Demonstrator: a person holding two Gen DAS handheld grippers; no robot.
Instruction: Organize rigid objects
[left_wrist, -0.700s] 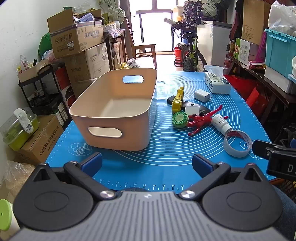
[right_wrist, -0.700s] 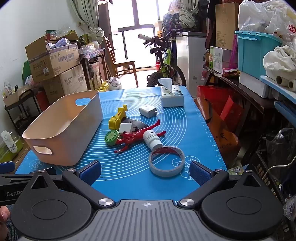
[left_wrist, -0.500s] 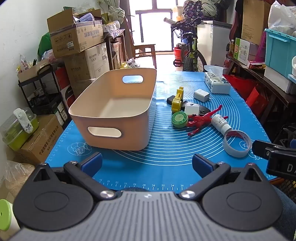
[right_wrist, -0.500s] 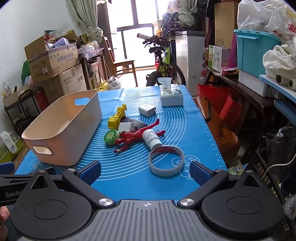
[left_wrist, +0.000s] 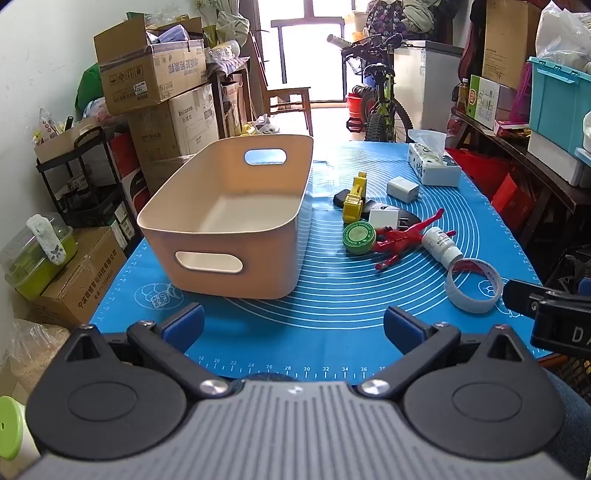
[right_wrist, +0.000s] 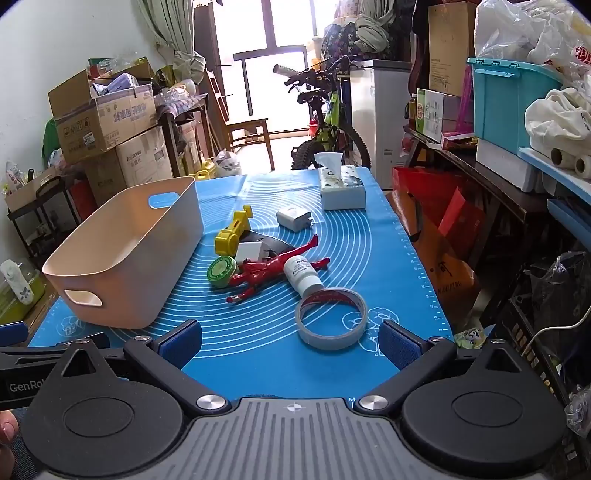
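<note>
Starting well means taking the nearest piece — the tape roll (right_wrist: 331, 317) near the mat's (right_wrist: 384, 236) right edge; right gripper (right_wrist: 290, 345) and left gripper (left_wrist: 293, 325) hang spread and unloaded, bin (left_wrist: 236, 206) empty at left.

Black item (left_wrist: 341, 197) (half hidden) under yellow toy (left_wrist: 354, 199)

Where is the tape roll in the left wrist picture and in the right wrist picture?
Left wrist: the tape roll lies far right on the mat, next to the white bottle's cap.
Right wrist: tape roll lies centre, just ahead of the open jaws.
Shared landmark: the beige bin.
</note>
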